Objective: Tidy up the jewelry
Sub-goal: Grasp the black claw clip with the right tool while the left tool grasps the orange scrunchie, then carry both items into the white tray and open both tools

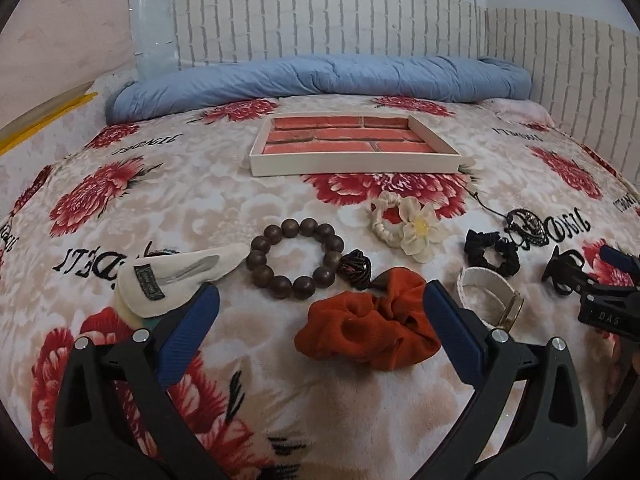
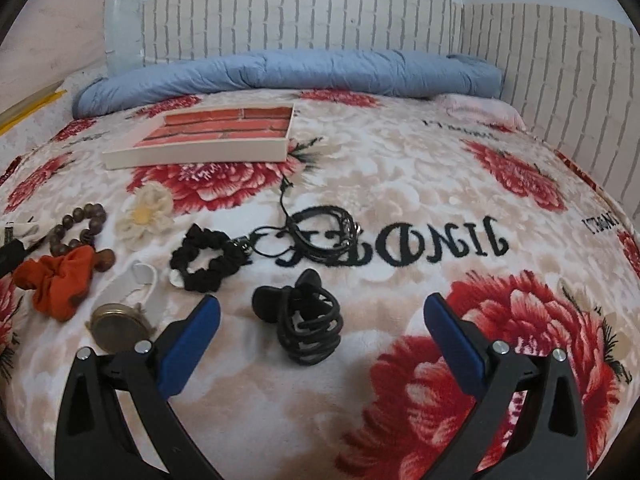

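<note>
Accessories lie on a floral blanket. In the left wrist view my open left gripper (image 1: 320, 312) hovers over an orange scrunchie (image 1: 366, 322); beyond it lie a brown bead bracelet (image 1: 296, 258), a cream flower scrunchie (image 1: 404, 224), a black scrunchie (image 1: 492, 256), a white-strap watch (image 1: 490, 294) and a cream cloth pouch (image 1: 176, 276). A shallow white tray (image 1: 352, 162) with brick-pattern lining sits farther back. In the right wrist view my open right gripper (image 2: 320, 316) hovers over a black claw clip (image 2: 304, 320); black cord bracelets (image 2: 320, 232) lie beyond.
A rolled blue quilt (image 1: 320, 76) lies along the far edge against a white brick-pattern wall. The right gripper's body shows at the right edge of the left wrist view (image 1: 608, 304). A yellow object (image 1: 40, 124) lies at the far left.
</note>
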Motion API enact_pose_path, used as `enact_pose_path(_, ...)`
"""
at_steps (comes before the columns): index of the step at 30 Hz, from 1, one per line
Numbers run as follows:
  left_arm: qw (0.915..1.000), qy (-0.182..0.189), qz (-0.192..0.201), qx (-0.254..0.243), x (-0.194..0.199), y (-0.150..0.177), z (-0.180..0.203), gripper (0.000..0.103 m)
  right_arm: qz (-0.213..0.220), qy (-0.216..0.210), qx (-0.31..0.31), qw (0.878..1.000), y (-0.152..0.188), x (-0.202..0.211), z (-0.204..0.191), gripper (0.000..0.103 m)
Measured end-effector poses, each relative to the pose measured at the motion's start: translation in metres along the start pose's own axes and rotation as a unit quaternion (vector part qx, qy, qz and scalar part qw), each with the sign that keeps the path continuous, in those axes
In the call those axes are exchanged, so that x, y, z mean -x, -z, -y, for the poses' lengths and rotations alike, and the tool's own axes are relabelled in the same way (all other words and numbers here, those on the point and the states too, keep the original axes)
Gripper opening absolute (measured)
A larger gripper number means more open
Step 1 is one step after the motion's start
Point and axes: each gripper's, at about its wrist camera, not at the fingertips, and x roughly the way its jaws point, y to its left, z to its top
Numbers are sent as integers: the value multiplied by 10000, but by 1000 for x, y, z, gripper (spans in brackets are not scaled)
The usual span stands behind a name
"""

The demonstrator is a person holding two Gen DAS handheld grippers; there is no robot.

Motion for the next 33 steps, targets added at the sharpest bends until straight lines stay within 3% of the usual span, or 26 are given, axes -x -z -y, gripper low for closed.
enact_pose_path(4,9998,30,-159,-72,-9,2,0,93,-119,-28,-65,9999,0,-7,3,96)
enact_pose_path(8,9992,96,-387,-29,-19,4,-4,80,-226,-33,-48,9997,0,-12,4,76)
enact_pose_path(11,9988,166,-469,21,-22,4,-4,78,-326,-125,-83,9994,2,-15,7,61)
enact_pose_path(17,9969,277,-731,-93,-36,9,2,70,-448,-266,-131,9986,3,-21,7,47)
enact_pose_path(20,9955,413,-847,-14,-40,10,-1,60,-437,-316,-108,9985,3,-21,6,39)
enact_pose_path(21,9948,479,-895,-2,-42,11,-1,51,-434,-334,-90,9985,4,-21,5,36)
enact_pose_path(22,9943,500,-939,-7,-43,11,-1,41,-435,-358,-67,9984,3,-21,4,36)
enact_pose_path(24,9933,521,-1035,-4,-46,13,-1,33,-425,-341,-25,9985,3,-20,3,36)
enact_pose_path(33,9928,645,-1008,105,-38,14,-9,16,-134,-252,38,9996,0,-3,3,36)
